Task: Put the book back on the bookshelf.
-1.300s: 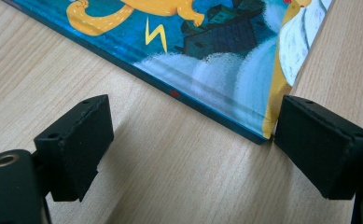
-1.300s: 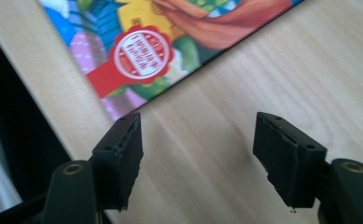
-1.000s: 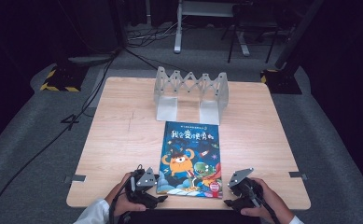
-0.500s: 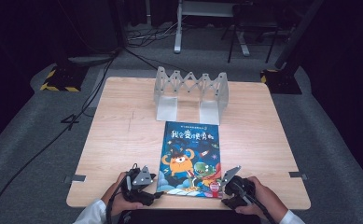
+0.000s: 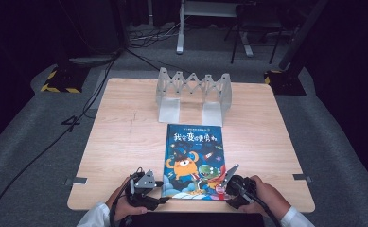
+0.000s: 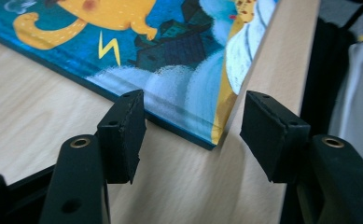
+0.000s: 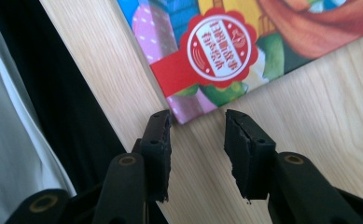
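flanking each hand-held gripper [image 5: 160,194], book [image 5: 193,161] corners.

Left gripper [image 5: 157,185], right gripper [image 5: 225,182]: jaws apart, just been closing.

thin blue hardcover picture book with orange cartoon monster cover [image 5: 193,161] | closed, front cover up | flat | at table's near edge, centre

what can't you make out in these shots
- Book title: too small and blurred in the high view; cut off by the frame edge in both gripper views.
- Seal lettering: upside down and too fine to read in the right gripper view.
- Left hand-held gripper pads: too small in the high view to tell contact with the book.
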Demonstrator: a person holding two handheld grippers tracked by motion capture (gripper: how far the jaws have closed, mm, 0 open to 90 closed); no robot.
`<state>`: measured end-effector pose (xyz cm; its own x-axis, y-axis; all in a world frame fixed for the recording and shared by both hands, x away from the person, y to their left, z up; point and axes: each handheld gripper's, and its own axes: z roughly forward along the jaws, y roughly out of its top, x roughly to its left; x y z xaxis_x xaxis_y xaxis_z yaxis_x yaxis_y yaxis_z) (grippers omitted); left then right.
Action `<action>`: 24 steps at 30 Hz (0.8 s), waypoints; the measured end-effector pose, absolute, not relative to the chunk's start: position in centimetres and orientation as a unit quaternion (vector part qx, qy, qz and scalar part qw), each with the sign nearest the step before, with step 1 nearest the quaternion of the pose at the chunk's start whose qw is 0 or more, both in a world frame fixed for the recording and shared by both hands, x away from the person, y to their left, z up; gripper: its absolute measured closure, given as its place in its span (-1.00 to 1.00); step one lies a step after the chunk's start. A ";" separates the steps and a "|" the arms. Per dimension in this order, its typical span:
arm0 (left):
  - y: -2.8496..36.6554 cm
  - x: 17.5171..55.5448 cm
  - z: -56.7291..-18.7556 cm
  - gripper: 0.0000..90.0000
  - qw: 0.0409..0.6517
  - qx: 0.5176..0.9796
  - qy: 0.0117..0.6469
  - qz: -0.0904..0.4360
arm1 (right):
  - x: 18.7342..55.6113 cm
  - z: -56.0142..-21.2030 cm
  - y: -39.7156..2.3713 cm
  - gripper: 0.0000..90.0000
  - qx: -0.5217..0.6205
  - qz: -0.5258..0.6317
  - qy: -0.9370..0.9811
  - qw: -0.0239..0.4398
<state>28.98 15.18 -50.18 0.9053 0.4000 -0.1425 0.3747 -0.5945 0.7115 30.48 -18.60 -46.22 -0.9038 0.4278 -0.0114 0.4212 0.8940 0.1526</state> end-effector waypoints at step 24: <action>14.6 28.8 -50.2 -0.10 0.399 0.894 0.204 0.005 | 29.9 -46.2 -19.9 0.92 0.226 0.095 0.969 0.013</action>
<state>28.82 14.61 -50.23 0.9169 0.3681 -0.1542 0.3605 -0.5983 0.7156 29.87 -19.88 -46.21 -0.8978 0.4401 0.0176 0.4351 0.8800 0.1903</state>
